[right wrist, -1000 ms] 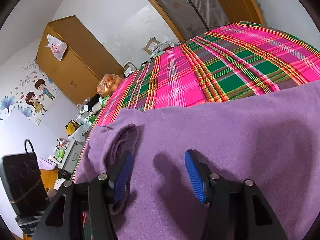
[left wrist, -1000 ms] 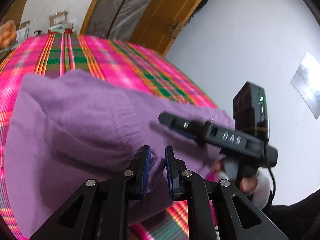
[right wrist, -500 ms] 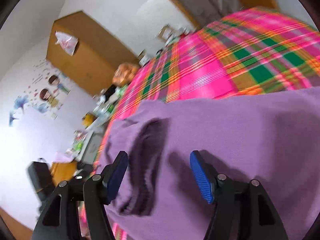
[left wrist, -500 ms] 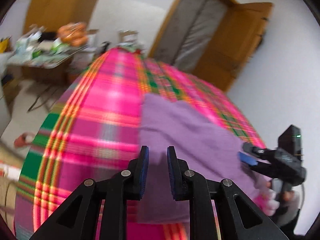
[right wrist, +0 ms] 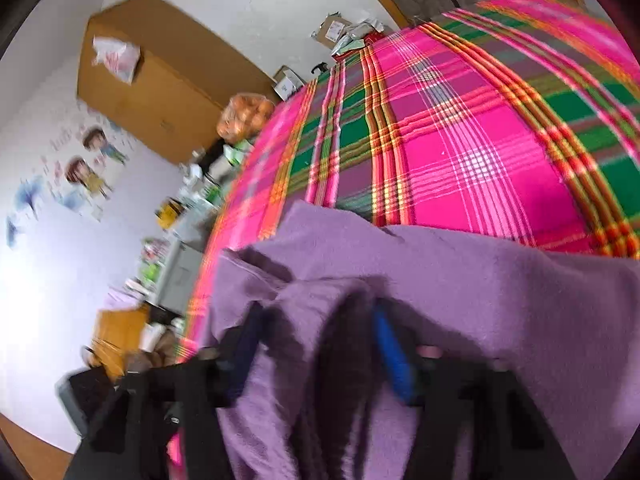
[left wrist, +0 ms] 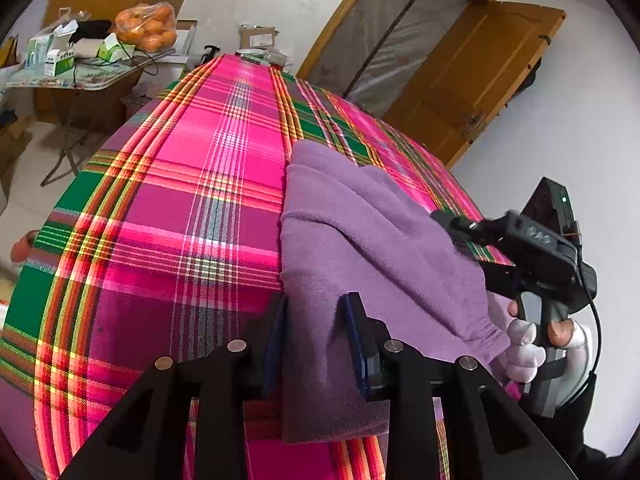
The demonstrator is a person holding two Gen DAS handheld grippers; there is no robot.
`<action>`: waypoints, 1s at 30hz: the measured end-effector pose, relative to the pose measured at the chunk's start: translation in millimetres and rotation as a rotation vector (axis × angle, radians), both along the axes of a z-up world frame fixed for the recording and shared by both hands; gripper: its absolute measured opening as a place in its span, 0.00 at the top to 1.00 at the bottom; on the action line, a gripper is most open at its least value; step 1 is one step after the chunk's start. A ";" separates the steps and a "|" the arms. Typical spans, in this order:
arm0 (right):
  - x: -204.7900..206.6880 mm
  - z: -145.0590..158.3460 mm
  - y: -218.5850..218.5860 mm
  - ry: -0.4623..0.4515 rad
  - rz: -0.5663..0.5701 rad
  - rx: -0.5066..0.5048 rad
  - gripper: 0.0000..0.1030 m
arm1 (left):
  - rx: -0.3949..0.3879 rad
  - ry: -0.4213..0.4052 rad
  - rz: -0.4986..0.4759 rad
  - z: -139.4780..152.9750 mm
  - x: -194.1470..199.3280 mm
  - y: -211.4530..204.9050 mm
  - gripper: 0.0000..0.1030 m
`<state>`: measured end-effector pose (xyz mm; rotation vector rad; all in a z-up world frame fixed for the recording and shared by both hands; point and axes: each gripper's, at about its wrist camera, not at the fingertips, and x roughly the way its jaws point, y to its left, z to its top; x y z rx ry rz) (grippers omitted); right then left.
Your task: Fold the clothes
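Note:
A purple fleece garment (left wrist: 360, 240) lies folded on a bed with a pink and green plaid cover (left wrist: 180, 220). My left gripper (left wrist: 316, 340) sits at the garment's near left edge. Its jaws are opening, and the cloth lies flat between the pads without being pinched. At the garment's right side a gloved hand (left wrist: 524, 344) holds my right gripper (left wrist: 460, 240). In the blurred right wrist view, the right gripper (right wrist: 316, 348) is closing, and a raised fold of the purple garment (right wrist: 480, 280) is bunched between its pads.
A folding table with a bag of oranges (left wrist: 148, 28) and small boxes stands beyond the bed's left side. A wooden door (left wrist: 480, 80) stands open behind the bed. A wooden wardrobe (right wrist: 152, 92) stands by the wall. Bare plaid cover (right wrist: 460, 140) stretches beyond the garment.
The left gripper swung left off the garment's top to its left edge, and its jaws widened. The right jaws spread wide, then narrowed onto a fold of cloth as that hand shifted.

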<state>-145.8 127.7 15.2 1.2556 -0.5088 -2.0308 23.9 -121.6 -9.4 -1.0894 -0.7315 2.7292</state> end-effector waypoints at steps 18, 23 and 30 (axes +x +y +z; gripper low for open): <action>26.5 2.0 62.5 0.054 -0.140 -0.024 0.69 | 0.035 0.005 -0.024 -1.3 8.1 0.1 0.71; 56.5 1.0 63.1 0.057 -0.028 -0.009 0.62 | 0.056 0.030 -0.031 -4.2 21.1 -1.8 0.71; 86.1 -9.8 41.5 0.044 0.109 0.018 0.65 | 0.071 0.042 -0.053 -6.0 25.4 -1.5 0.74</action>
